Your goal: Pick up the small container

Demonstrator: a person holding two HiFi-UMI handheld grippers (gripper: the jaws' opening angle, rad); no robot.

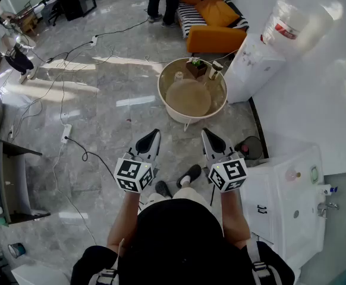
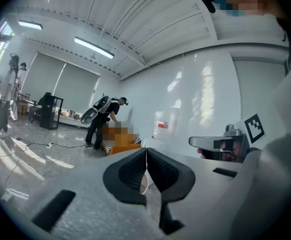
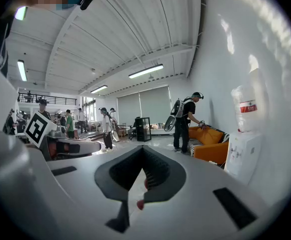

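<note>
Both claws hung over open floor, short of the round table and well apart from it. The left gripper had its jaws pressed together with nothing between them. The right gripper was likewise closed and empty.

The small container, pale, stood near the table's far rim, just beside a brown box. A large round plate filled the table's near half.

The floor was bare between claws and table. A cable trailed across the floor on the left. On the right a water dispenser stood close against the table's edge, and a white cabinet crowded the right gripper's side. A sofa lay beyond the table.
</note>
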